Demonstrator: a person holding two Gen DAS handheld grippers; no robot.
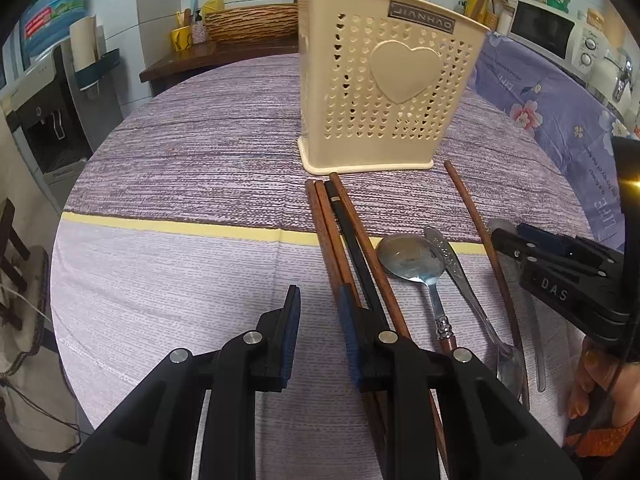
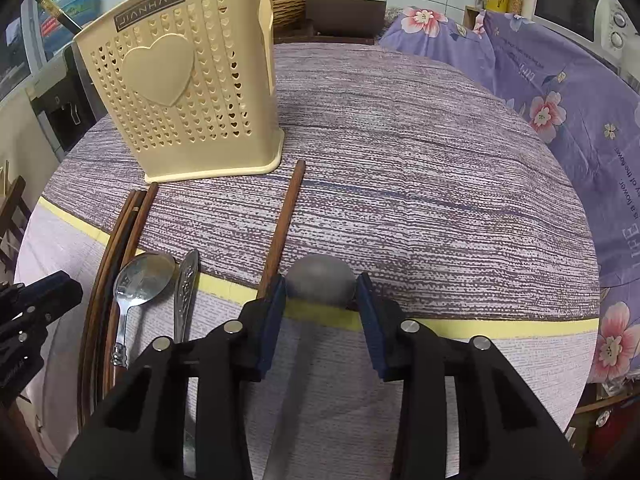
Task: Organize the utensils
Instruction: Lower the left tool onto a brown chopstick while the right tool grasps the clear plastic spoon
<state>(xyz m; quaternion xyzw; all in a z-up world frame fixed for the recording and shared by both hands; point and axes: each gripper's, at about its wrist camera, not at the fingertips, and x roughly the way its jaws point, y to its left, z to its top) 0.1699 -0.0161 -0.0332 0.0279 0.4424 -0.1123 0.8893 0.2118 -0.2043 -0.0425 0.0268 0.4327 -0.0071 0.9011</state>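
A cream perforated utensil holder (image 1: 384, 84) with a heart stands on the table; it also shows in the right wrist view (image 2: 188, 92). In front of it lie a bundle of brown and black chopsticks (image 1: 352, 248), a steel spoon (image 1: 412, 260), a patterned-handled utensil (image 1: 460, 276) and a single brown chopstick (image 1: 480, 236). My left gripper (image 1: 318, 312) is open just left of the chopstick bundle, its right finger touching it. My right gripper (image 2: 322, 300) is open around the bowl of a grey spoon (image 2: 321, 283) lying on the cloth. It also shows in the left wrist view (image 1: 560, 272).
The round table has a purple striped cloth (image 2: 420, 168) with a yellow band. A floral purple cloth (image 2: 560, 100) covers something at the right. A microwave (image 1: 548, 32) and a wicker basket (image 1: 252, 22) stand behind. A water dispenser (image 1: 48, 120) is at the left.
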